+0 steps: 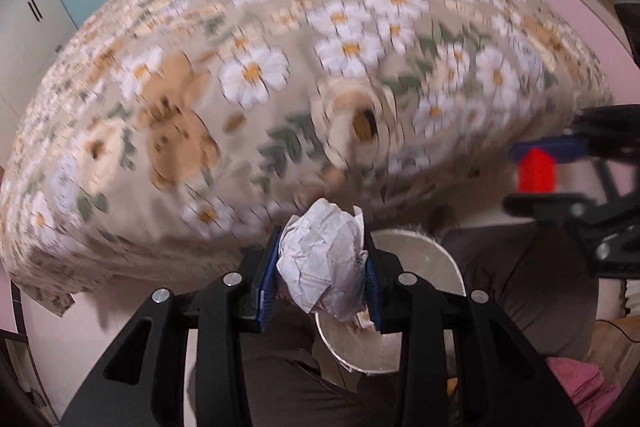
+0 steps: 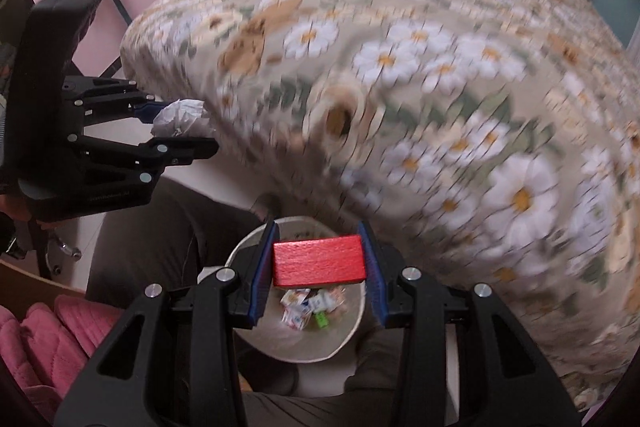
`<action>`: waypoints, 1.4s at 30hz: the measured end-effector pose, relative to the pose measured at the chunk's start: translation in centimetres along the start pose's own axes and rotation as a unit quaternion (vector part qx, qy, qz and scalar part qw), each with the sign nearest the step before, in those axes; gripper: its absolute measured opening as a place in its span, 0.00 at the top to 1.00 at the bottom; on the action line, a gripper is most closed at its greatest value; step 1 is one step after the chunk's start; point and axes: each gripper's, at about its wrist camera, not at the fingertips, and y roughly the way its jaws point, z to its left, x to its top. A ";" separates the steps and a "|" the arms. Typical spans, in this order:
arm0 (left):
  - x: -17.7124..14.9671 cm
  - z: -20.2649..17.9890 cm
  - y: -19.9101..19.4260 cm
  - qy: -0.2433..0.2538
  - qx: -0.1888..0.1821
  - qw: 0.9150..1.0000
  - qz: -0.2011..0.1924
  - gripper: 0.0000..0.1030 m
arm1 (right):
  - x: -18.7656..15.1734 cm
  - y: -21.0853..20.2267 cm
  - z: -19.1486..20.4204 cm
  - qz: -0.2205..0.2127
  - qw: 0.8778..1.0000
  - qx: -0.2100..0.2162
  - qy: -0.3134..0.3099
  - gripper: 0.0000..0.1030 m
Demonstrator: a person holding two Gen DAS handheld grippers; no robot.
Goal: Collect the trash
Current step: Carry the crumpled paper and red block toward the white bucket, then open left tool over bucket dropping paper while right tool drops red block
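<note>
Nearest in both wrist views sits the white bin (image 2: 352,331), on the floor between the person's dark-trousered knees (image 2: 160,243) and just off the near edge of the bed (image 2: 440,107). Small cartons and scraps already lie in its bottom.

The right gripper (image 2: 319,261) has its jaws clenched on a red block (image 2: 319,261), gripped flat across its two short ends, and in its own view the block hangs directly above the bin's mouth. The left gripper (image 1: 322,267) has its jaws clamped on a crumpled paper ball (image 1: 322,259), which bulges out past the pads above and below. In the left wrist view the bin (image 1: 420,251) shows behind and below the ball, somewhat to the right.

The step in hand looks like the drop. To do it well, each load should be well inside the rim before letting go, low enough that nothing bounces out. The paper is light and may cling to a pad, so the jaws should be spread fully, perhaps with a small shake. The left load probably needs to shift right to centre over the opening. The two grippers are near each other, so releasing one after the other avoids a knock.

Farther off, the daisy-print bedspread is blurred; a roll (image 2: 338,119) seems to lie on it, possibly more to collect.
</note>
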 end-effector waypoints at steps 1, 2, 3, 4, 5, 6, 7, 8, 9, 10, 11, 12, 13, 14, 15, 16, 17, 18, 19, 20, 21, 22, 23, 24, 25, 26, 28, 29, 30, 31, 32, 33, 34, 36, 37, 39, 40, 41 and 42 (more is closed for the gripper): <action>-0.3 -0.2 0.5 0.001 -0.002 1.000 0.006 0.63 | -0.5 1.0 0.0 0.009 1.000 0.006 0.003 0.60; -0.7 -0.5 1.4 0.002 -0.004 1.000 0.016 0.63 | -0.9 1.8 0.0 0.016 1.000 0.012 0.007 0.60; -1.1 -0.6 2.0 0.003 -0.007 1.000 0.022 0.63 | -1.3 2.5 0.0 0.023 1.000 0.016 0.011 0.60; -1.3 -0.7 2.6 0.002 -0.010 1.000 0.028 0.63 | -1.6 3.1 0.0 0.028 0.999 0.020 0.014 0.60; -1.7 -0.9 3.4 0.001 -0.011 0.999 0.036 0.63 | -2.2 4.2 0.0 0.037 0.999 0.024 0.018 0.60; -2.1 -1.1 4.2 0.000 -0.013 0.999 0.043 0.63 | -2.5 4.8 0.0 0.043 0.999 0.025 0.021 0.60; -2.5 -1.2 5.0 -0.001 -0.013 0.999 0.050 0.63 | -2.9 5.5 -0.1 0.049 0.998 0.027 0.025 0.60; -2.8 -1.4 5.9 -0.002 -0.013 0.998 0.058 0.63 | -3.4 6.5 -0.1 0.057 0.997 0.031 0.029 0.60; -3.1 -1.4 6.5 -0.003 -0.012 0.998 0.063 0.63 | -3.9 7.4 -0.1 0.064 0.997 0.032 0.033 0.60; -3.4 -1.5 7.2 -0.004 -0.010 0.998 0.068 0.63 | -4.3 8.2 -0.1 0.070 0.996 0.033 0.035 0.59; -3.7 -1.6 8.0 -0.005 -0.009 0.997 0.075 0.63 | -4.9 9.3 -0.1 0.080 0.995 0.035 0.039 0.59; -4.1 -1.7 8.9 -0.008 -0.009 0.997 0.083 0.63 | -5.4 10.2 0.0 0.087 0.995 0.035 0.041 0.59; -4.4 -1.7 9.5 -0.012 -0.009 0.996 0.088 0.63 | -6.0 11.2 0.1 0.097 0.994 0.032 0.041 0.59; -4.7 -1.7 10.3 -0.016 -0.010 0.995 0.097 0.63 | -6.4 11.9 0.2 0.103 0.993 0.033 0.042 0.59; -5.0 -1.7 11.1 -0.019 -0.010 0.994 0.104 0.63 | -6.8 12.7 0.3 0.112 0.992 0.038 0.047 0.60; -5.5 -1.7 11.7 -0.021 -0.009 0.994 0.109 0.63 | -7.1 13.4 0.3 0.118 0.991 0.041 0.051 0.59; -5.9 -1.8 12.4 -0.023 -0.008 0.993 0.115 0.63 | -7.6 14.3 0.3 0.126 0.990 0.043 0.054 0.59; -6.1 -1.9 13.1 -0.025 -0.007 0.992 0.121 0.63 | -7.9 15.0 0.3 0.132 0.988 0.045 0.059 0.59; -6.4 -2.0 13.7 -0.027 -0.008 0.991 0.127 0.63 | -8.2 15.5 0.2 0.136 0.987 0.048 0.064 0.59; -6.8 -2.0 14.5 -0.033 -0.011 0.990 0.137 0.63 | -8.6 16.2 0.1 0.141 0.986 0.052 0.073 0.59; -7.0 -2.0 14.9 -0.039 -0.015 0.989 0.142 0.63 | -8.9 16.7 0.0 0.146 0.985 0.055 0.079 0.59; -7.1 -2.0 15.4 -0.045 -0.018 0.988 0.147 0.63 | -9.0 17.2 -0.1 0.149 0.984 0.056 0.083 0.59; -7.3 -2.0 16.0 -0.050 -0.021 0.987 0.153 0.63 | -9.4 17.9 -0.2 0.155 0.982 0.057 0.091 0.59; -7.6 -1.9 16.6 -0.055 -0.022 0.986 0.159 0.63 | -9.5 18.0 -0.4 0.159 0.981 0.059 0.095 0.59; -7.8 -1.9 17.0 -0.059 -0.024 0.985 0.162 0.63 | -9.7 18.3 -0.5 0.162 0.980 0.060 0.099 0.59; -8.0 -1.9 17.4 -0.062 -0.026 0.984 0.167 0.63 | -9.9 18.8 -0.6 0.166 0.979 0.060 0.104 0.59; -8.3 -1.9 18.1 -0.067 -0.028 0.982 0.174 0.63 | -10.3 19.6 -0.6 0.177 0.976 0.061 0.112 0.59; -8.4 -1.9 18.5 -0.069 -0.029 0.981 0.178 0.63 | -10.5 20.1 -0.6 0.182 0.975 0.061 0.113 0.59; -8.5 -2.0 18.8 -0.070 -0.029 0.980 0.182 0.63 | -10.7 20.5 -0.5 0.187 0.974 0.059 0.113 0.59; -8.5 -2.0 19.1 -0.072 -0.030 0.980 0.185 0.63 | -10.9 21.0 -0.5 0.191 0.973 0.058 0.115 0.59; -8.7 -2.1 19.4 -0.075 -0.032 0.978 0.189 0.63 | -11.1 21.4 -0.6 0.196 0.972 0.059 0.119 0.59; -8.8 -2.0 19.8 -0.078 -0.035 0.977 0.195 0.63 | -11.3 21.8 -0.6 0.200 0.970 0.059 0.123 0.59; -9.0 -2.1 20.2 -0.080 -0.038 0.976 0.201 0.63 | -11.4 22.1 -0.7 0.203 0.969 0.059 0.126 0.59; -9.3 -2.2 20.8 -0.080 -0.038 0.974 0.209 0.63 | -11.9 22.7 -1.0 0.214 0.966 0.057 0.135 0.59; -9.5 -2.3 21.1 -0.079 -0.038 0.973 0.213 0.63 | -12.1 22.9 -1.1 0.218 0.964 0.057 0.138 0.59; -9.7 -2.4 21.7 -0.080 -0.039 0.972 0.220 0.63 | -12.5 23.5 -1.2 0.226 0.962 0.056 0.143 0.59; -9.8 -2.6 22.0 -0.080 -0.041 0.971 0.224 0.63 | -12.7 23.6 -1.3 0.228 0.961 0.057 0.145 0.59; -9.9 -2.6 22.3 -0.080 -0.041 0.970 0.226 0.63 | -12.8 23.9 -1.3 0.231 0.960 0.057 0.148 0.59; -9.9 -2.8 22.6 -0.079 -0.041 0.969 0.229 0.63 | -13.0 24.1 -1.4 0.233 0.959 0.058 0.150 0.59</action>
